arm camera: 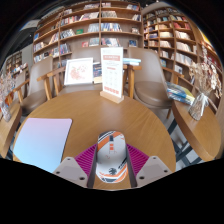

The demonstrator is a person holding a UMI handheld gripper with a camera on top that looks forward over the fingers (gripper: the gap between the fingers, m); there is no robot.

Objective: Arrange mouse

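Observation:
A white and grey mouse [112,160] with orange stripes sits between my fingers, its nose pointing away from me. My gripper [112,150] is shut on the mouse, and the magenta pads [87,158] press against both of its sides. Below it lies the round wooden table [90,112]. A pale grey mouse mat [42,141] lies flat on the table, to the left of the fingers and slightly ahead of them. I cannot tell whether the mouse rests on the table or hangs just above it.
A tall white and orange sign card [113,76] stands upright at the table's far edge. A second display card [78,71] stands to its left. Chairs [150,80] ring the table, and bookshelves [95,28] fill the background.

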